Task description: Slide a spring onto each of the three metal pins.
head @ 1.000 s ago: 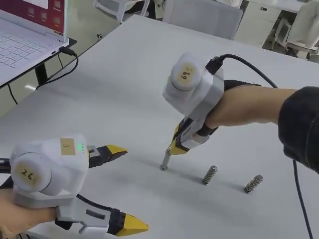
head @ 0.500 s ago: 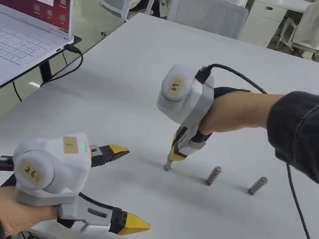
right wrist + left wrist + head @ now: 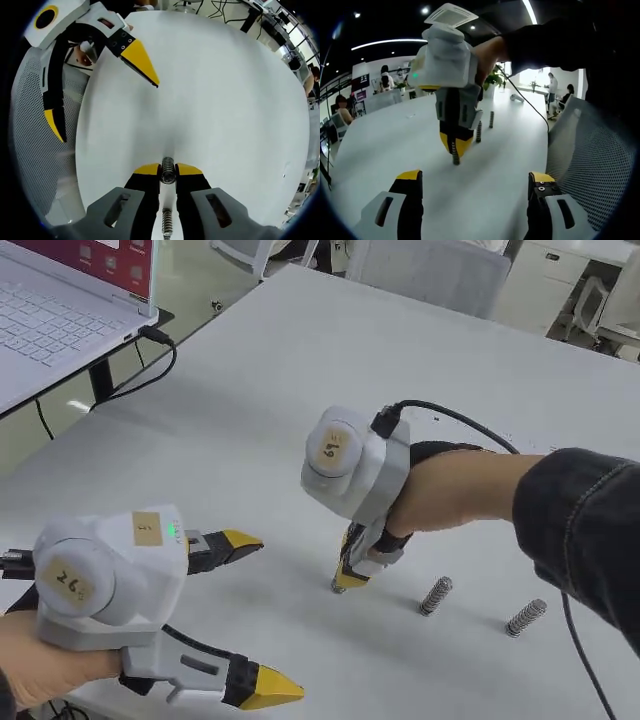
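Right gripper [image 3: 350, 578], jaws pinched on the spring [image 3: 168, 170], should press straight down the pin [image 3: 336, 587]; left gripper [image 3: 275, 618], seven o'clock, gapes empty.

White worktable [image 3: 300, 370], open laptop [image 3: 50, 320] at its left, grey chair [image 3: 430, 270] beyond, ceiling strip light [image 3: 385, 42] overhead.

Lower left: left gripper [image 3: 270, 617] cased in white, jaws black, tipped yellow, green lamp [image 3: 172, 532] lit, round label [image 3: 65, 580] hand-numbered | centre: right gripper [image 3: 345, 578] likewise finished, fed by black cable [image 3: 450, 412] | right edge: dark sleeve [image 3: 580, 520] worn.
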A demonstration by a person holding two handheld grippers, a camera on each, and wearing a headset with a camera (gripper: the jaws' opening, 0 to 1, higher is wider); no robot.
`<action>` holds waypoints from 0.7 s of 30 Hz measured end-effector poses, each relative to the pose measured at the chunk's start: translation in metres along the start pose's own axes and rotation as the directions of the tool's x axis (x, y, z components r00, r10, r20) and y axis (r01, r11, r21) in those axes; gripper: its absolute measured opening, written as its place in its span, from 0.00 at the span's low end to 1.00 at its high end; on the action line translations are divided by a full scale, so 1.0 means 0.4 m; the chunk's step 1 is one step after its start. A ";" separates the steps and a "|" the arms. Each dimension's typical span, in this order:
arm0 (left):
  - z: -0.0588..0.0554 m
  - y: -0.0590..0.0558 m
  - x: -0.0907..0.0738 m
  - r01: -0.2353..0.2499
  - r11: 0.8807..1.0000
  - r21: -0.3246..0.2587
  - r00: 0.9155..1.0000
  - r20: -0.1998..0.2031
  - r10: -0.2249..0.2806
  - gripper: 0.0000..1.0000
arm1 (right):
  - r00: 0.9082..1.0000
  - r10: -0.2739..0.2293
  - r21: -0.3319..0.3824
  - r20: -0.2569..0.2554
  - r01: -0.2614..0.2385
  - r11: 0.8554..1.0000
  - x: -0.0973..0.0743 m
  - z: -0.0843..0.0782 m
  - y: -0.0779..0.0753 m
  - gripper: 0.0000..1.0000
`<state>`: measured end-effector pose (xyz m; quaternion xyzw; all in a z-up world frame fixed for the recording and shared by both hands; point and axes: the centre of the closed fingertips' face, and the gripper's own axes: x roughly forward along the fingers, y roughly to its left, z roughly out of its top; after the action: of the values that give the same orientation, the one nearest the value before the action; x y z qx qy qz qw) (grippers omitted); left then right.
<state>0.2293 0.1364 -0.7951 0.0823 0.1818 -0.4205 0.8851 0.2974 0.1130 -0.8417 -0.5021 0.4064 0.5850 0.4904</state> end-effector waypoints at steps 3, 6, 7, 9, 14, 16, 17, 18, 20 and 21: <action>0.001 -0.001 0.000 -0.001 1.000 -0.003 1.000 0.001 0.001 0.83 | 1.000 0.003 0.000 -0.003 -0.003 1.000 0.005 -0.002 0.002 0.10; 0.001 -0.001 0.000 -0.002 1.000 -0.005 1.000 0.001 0.002 0.83 | 1.000 0.004 0.001 -0.002 -0.004 1.000 0.006 -0.003 0.006 0.10; 0.001 -0.002 0.000 -0.002 1.000 -0.005 1.000 0.001 0.002 0.83 | 1.000 0.004 0.002 -0.001 -0.004 1.000 0.007 -0.003 0.006 0.10; 0.002 -0.002 0.001 -0.001 1.000 -0.005 1.000 0.002 0.001 0.83 | 1.000 0.007 0.006 -0.003 -0.007 1.000 0.010 -0.007 0.008 0.11; 0.002 -0.001 0.000 0.000 1.000 -0.007 1.000 0.004 0.000 0.83 | 1.000 0.009 0.018 0.010 -0.009 1.000 0.012 -0.013 0.011 0.14; 0.000 -0.001 0.000 0.000 1.000 -0.006 1.000 0.002 0.000 0.83 | 1.000 0.006 0.028 0.019 -0.007 1.000 0.008 -0.016 0.008 0.15; -0.001 -0.002 0.001 0.003 1.000 -0.008 1.000 0.001 -0.003 0.83 | 1.000 0.005 0.036 0.026 -0.006 0.999 0.004 -0.018 0.007 0.16; -0.001 -0.002 0.001 0.003 1.000 -0.007 1.000 0.000 -0.003 0.83 | 1.000 0.003 0.041 0.031 -0.004 0.999 0.002 -0.019 0.006 0.17; -0.002 -0.002 0.002 0.003 1.000 -0.006 1.000 -0.003 -0.003 0.84 | 0.999 -0.001 0.054 0.044 -0.001 0.999 -0.006 -0.024 0.003 0.17; 0.000 -0.002 0.003 0.003 1.000 -0.007 1.000 -0.002 -0.003 0.84 | 0.999 -0.004 0.060 0.051 0.001 0.998 -0.010 -0.026 0.002 0.18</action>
<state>0.2292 0.1351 -0.7956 0.0795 0.1843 -0.4213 0.8844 0.2987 0.1020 -0.8397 -0.4724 0.4105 0.5846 0.5163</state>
